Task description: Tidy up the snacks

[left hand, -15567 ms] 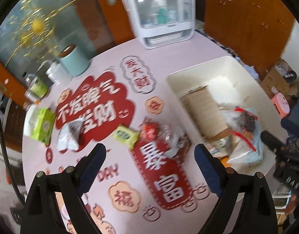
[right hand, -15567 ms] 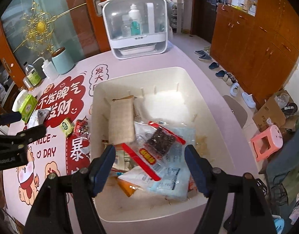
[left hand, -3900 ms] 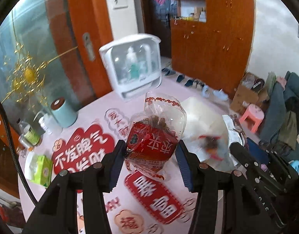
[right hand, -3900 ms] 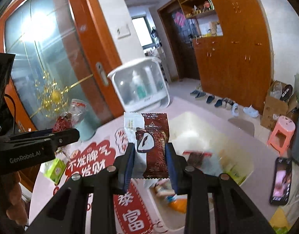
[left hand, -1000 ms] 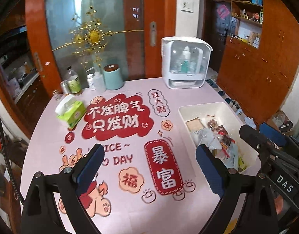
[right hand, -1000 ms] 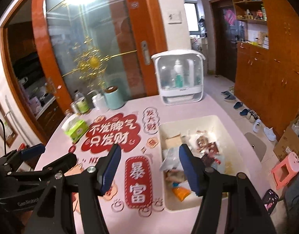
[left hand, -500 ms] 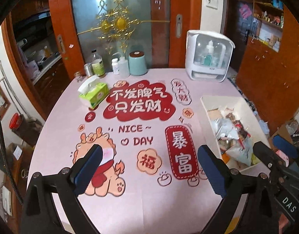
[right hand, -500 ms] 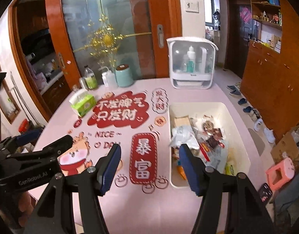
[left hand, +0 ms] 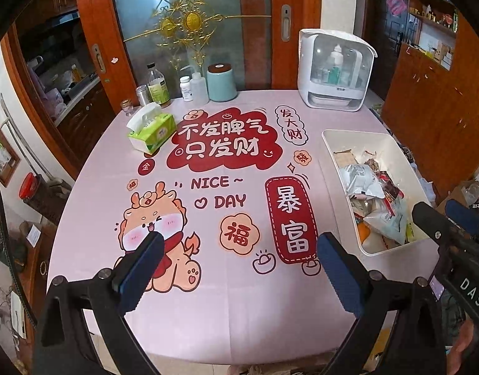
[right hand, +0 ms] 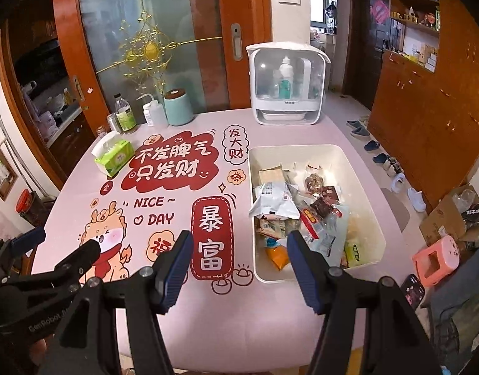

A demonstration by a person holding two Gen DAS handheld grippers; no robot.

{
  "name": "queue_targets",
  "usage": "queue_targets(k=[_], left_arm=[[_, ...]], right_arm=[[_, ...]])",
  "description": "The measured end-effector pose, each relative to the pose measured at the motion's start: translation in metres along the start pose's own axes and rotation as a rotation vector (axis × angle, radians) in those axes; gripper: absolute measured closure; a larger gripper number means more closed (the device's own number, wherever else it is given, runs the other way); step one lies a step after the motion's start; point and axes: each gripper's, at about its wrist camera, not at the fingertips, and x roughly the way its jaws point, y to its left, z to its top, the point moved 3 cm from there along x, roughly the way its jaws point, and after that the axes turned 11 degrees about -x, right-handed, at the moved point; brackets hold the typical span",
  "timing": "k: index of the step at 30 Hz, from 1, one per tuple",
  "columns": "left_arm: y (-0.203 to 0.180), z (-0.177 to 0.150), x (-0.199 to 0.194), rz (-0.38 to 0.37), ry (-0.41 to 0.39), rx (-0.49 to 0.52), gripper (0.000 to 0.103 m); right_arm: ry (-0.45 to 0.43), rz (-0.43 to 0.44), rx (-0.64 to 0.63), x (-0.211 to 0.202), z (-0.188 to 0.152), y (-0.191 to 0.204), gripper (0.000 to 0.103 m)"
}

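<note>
The left gripper [left hand: 238,261] and the right gripper [right hand: 239,259] both hang above the near edge of the pink table [left hand: 239,312], and the fingers of each are spread wide with nothing between them. The snack packets [right hand: 289,209] lie in a heap inside the white bin [right hand: 363,187] on the right side of the table. A green tissue pack [left hand: 152,131] stands far left, near the bottles.

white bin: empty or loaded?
Loaded. The white bin holds a pile of snack packets toward its near end.
</note>
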Motion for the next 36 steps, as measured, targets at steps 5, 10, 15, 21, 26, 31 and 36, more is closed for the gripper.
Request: queue_targets(k=[5,10,15,21,26,31,36], left_arm=[[0.0,-0.002,0.0,0.001,0.008,-0.006,0.006],[-0.001,-0.005,-0.001,0.001,0.014,-0.009,0.006],[-0.001,-0.006,0.0,0.004,0.021,-0.008,0.006],[-0.001,-0.007,0.0,0.003,0.024,-0.012,0.006],[0.0,-0.01,0.0,0.006,0.029,-0.016,0.006],[-0.001,-0.011,0.001,0.005,0.032,-0.012,0.006],[-0.002,-0.013,0.003,0.003,0.032,-0.011,0.006]], right_arm=[[0.003,-0.008,-0.005,-0.002,0.0,0.0,0.04],[0.009,-0.012,-0.002,-0.003,-0.002,-0.001,0.04],[0.016,-0.013,0.002,-0.002,-0.005,-0.003,0.04],[0.025,-0.009,0.002,0.0,-0.007,-0.004,0.04],[0.032,-0.007,-0.003,0.002,-0.009,-0.003,0.04],[0.038,-0.005,-0.001,0.003,-0.009,-0.003,0.04],[0.04,-0.004,0.0,0.005,-0.01,-0.004,0.04]])
